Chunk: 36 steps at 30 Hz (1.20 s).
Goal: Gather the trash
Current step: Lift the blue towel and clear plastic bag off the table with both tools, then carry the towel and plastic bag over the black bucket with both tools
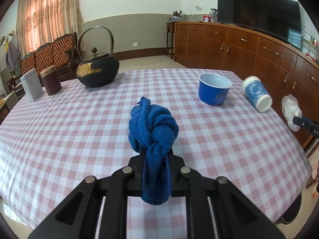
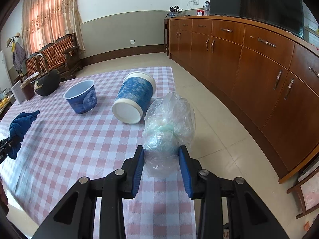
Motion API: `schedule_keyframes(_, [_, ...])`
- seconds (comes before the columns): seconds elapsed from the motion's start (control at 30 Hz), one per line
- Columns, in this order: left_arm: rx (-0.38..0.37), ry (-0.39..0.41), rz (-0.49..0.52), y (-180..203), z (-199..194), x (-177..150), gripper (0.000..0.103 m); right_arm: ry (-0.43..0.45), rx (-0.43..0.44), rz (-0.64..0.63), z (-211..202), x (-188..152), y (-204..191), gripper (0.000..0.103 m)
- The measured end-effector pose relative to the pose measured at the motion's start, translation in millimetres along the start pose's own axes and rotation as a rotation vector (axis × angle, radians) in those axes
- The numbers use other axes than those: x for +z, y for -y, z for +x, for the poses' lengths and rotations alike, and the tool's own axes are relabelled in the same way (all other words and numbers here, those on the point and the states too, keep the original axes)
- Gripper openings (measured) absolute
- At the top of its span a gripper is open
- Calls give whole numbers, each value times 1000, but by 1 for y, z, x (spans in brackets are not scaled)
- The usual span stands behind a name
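Right now both of my grippers are full. My left gripper (image 1: 154,157) has its fingers pressed in tight on a knotted blue cloth (image 1: 152,123), pinching the tail end so the bulky knot sticks out ahead of the tips and hangs clear of the checked tablecloth (image 1: 59,129); it casts a shadow on the checks, so I judge it lifted rather than resting. My right gripper (image 2: 161,159) has its blue pads (image 2: 138,169) closed on either side of a crumpled plastic bag (image 2: 169,127), wider apart than the left because the wad is fat and springy. I grip it low, near its base, so the loose top can puff up without slipping out.

That wad sits over the table's right edge, near the floor side, which I take as the way toward wherever the trash goes; no bin shows in either view.

Left on the table are a blue bowl (image 2: 81,97) standing upright and a blue patterned cup (image 2: 133,97) lying on its side just beside it, apart from both my loads. Far back stand a black teapot (image 1: 97,69), a brown tin (image 1: 50,82) and a white box (image 1: 31,87), grouped at the corner and likely not trash.
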State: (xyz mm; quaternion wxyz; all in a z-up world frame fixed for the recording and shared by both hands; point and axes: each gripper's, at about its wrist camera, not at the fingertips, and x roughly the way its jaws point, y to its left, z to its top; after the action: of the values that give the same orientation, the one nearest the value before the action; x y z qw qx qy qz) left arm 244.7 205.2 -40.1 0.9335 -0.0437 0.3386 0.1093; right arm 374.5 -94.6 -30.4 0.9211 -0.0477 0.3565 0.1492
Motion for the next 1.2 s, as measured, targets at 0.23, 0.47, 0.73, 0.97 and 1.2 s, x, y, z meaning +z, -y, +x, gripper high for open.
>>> schedule_keyframes(0.23, [-33, 13, 13, 16, -31, -10, 16, 14, 10, 3, -41, -20, -7, 37])
schedule_keyframes(0.47, [-84, 26, 50, 44, -61, -19, 16, 36, 13, 19, -85, -43, -7, 37])
schedule_keyframes(0.73, [-158, 35, 104, 86, -82, -29, 16, 48, -10, 43, -128, -74, 8, 37])
schedule_keyframes(0.97, [-239, 36, 173, 135, -92, -34, 16, 45, -57, 94, -154, -99, 40, 37])
schedule_keyframes(1.2, [-320, 31, 242, 187, -98, -41, 16, 41, -119, 139, -176, -119, 78, 37])
